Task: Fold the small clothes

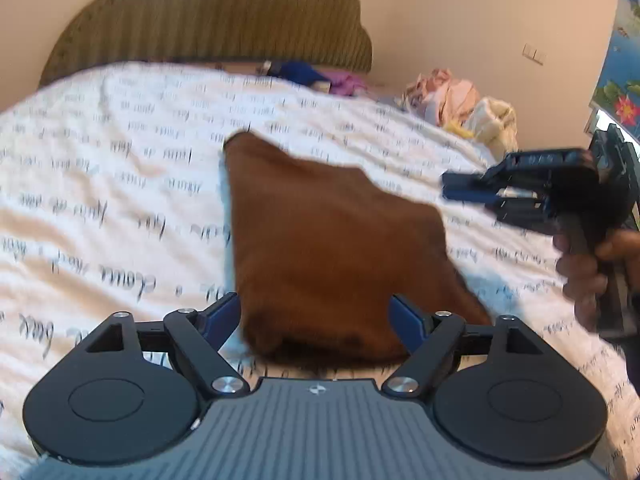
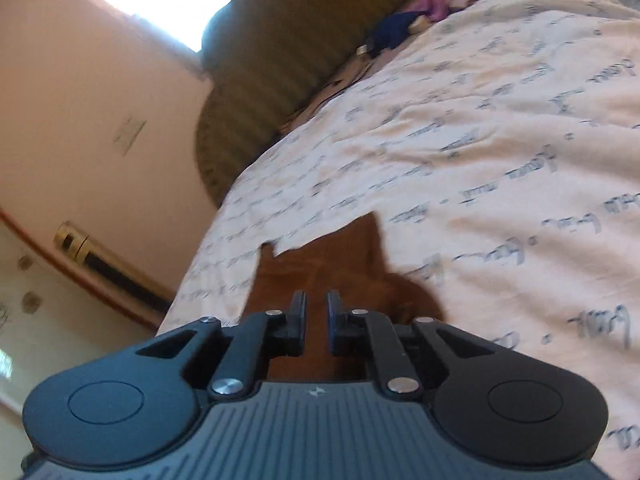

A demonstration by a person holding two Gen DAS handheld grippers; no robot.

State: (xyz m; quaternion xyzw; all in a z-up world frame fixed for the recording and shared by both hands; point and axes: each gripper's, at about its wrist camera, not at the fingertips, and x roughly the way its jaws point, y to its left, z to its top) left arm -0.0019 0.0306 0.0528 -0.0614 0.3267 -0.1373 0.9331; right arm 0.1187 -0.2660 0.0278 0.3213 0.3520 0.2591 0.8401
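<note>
- Item, brown cloth (image 1: 328, 232): lying on the script-printed bed cover (image 1: 120, 168), roughly flat and tapering to a far corner. It is looking part-folded, though blur is hiding the layers.
- Left gripper (image 1: 316, 308): sitting at the near edge of the brown cloth with its jaws spread wide. The cloth's near hem is lying between the fingers, and the pads are not pressing on it.
- Right gripper (image 2: 317, 300): hovering to the right of the brown cloth and clear of it, carried by a hand (image 1: 592, 264). Its fingers are standing almost together with a narrow gap showing, and nothing is being pinched.
- Other stock: a pile of pale clothes (image 1: 452, 96) is waiting beyond the brown cloth to the right. A striped headboard (image 1: 208, 20) is standing behind the brown cloth.
- Step in hand, as judged: one fold is looking finished and let go, with both tools free of the brown cloth.
- Next move, as judged: it is calling for a fresh pinch on an edge or corner of the brown cloth, both layers taken together, then a carry across to halve it. Failing that, the piece is going aside and another is coming from the pile.
</note>
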